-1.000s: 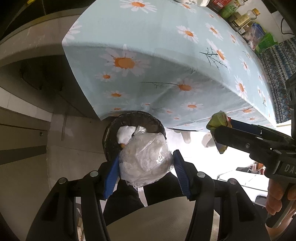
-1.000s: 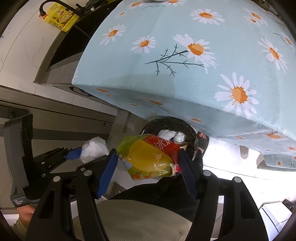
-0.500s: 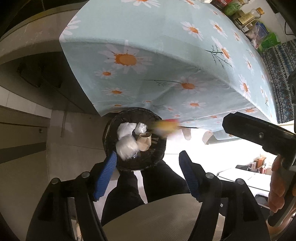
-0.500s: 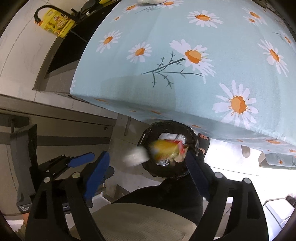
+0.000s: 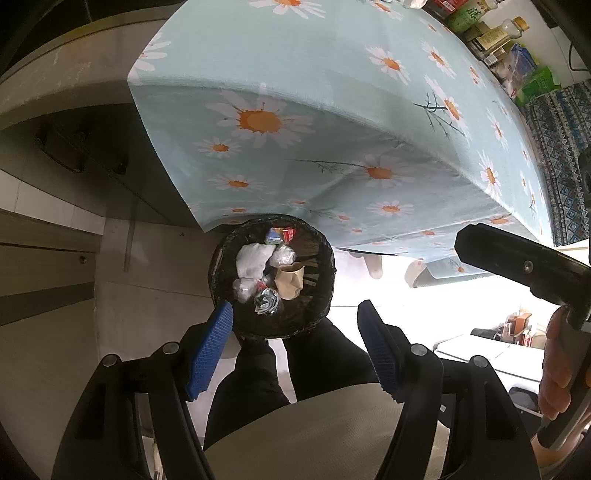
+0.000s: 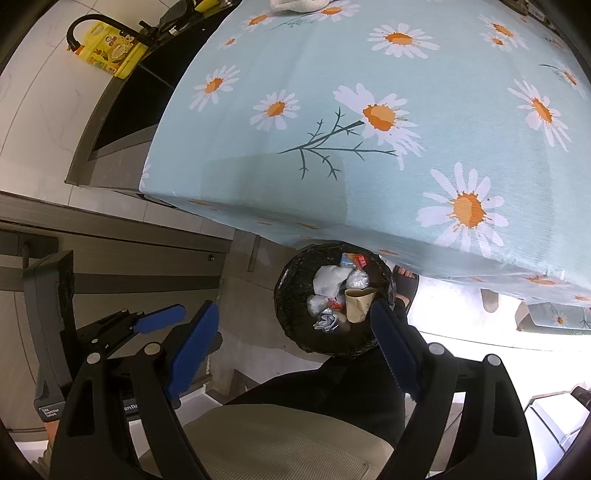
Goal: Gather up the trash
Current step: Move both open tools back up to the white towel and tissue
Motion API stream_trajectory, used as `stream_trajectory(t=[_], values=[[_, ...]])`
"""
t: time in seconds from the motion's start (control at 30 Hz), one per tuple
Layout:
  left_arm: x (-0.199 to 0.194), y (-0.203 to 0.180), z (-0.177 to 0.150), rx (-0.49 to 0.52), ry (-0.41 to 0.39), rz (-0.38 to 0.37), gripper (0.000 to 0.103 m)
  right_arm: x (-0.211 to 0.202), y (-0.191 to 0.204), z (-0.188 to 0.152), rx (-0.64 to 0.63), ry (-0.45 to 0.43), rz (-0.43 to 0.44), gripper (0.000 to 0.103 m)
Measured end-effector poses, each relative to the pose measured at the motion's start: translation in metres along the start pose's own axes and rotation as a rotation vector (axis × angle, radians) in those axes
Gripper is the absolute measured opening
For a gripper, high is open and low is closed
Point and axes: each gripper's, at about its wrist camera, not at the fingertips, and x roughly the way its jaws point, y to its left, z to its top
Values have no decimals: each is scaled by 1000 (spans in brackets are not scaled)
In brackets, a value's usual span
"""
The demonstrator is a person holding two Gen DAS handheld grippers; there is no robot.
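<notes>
A round black bin [image 5: 317,243] stands on the floor under the table edge. It holds white crumpled plastic [image 5: 253,258], a brown paper cup [image 5: 290,280] and other wrappers. It also shows in the right wrist view [image 6: 291,321], with the cup [image 6: 358,302] inside. My left gripper [image 5: 295,347] is open and empty, high above the bin. My right gripper [image 6: 295,350] is open and empty, also above the bin. The left gripper's fingers [image 6: 159,319] show in the right wrist view; the right gripper's body [image 5: 517,262] shows in the left wrist view.
A table with a light blue daisy cloth [image 5: 332,110] overhangs the bin. Bottles and packets [image 5: 495,33] stand at its far end. The person's dark trousers [image 5: 258,376] and beige top are below the grippers. A yellow bottle [image 6: 110,51] stands on a counter.
Both grippers opened and dropped their loads. The white plastic bundle from the left and the yellow-red wrapper from the right fell into the bin.
</notes>
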Motion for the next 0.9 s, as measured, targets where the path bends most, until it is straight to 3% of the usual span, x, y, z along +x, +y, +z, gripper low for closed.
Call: stream_trajectory(t=[0.9], values=[[-50,-27,30,79,-120,-17,68,-54,-22,11,19,-119,-39,83]])
